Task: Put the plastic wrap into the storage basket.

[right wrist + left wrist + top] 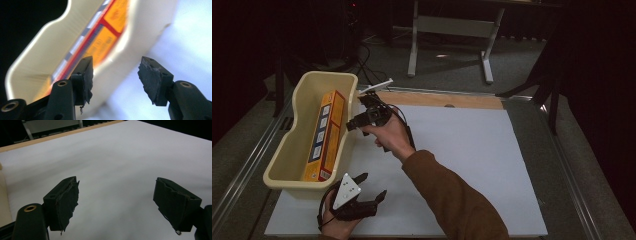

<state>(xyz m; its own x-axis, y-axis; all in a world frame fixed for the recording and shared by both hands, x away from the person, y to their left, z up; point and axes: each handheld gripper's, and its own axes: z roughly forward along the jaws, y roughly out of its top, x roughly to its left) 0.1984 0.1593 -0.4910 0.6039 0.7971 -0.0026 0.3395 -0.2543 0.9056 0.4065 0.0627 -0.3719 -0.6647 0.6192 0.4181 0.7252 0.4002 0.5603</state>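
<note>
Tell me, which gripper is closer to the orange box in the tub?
Right. The right gripper hovers open at the cream plastic tub's rim beside the orange cardboard box; the left gripper waits open below the tub.

An orange box with a red edge and a row of small white and blue panels stands on its long edge inside my cream plastic tub, leaning against the tub's right wall, at the left of the frame, lengthwise.
</note>
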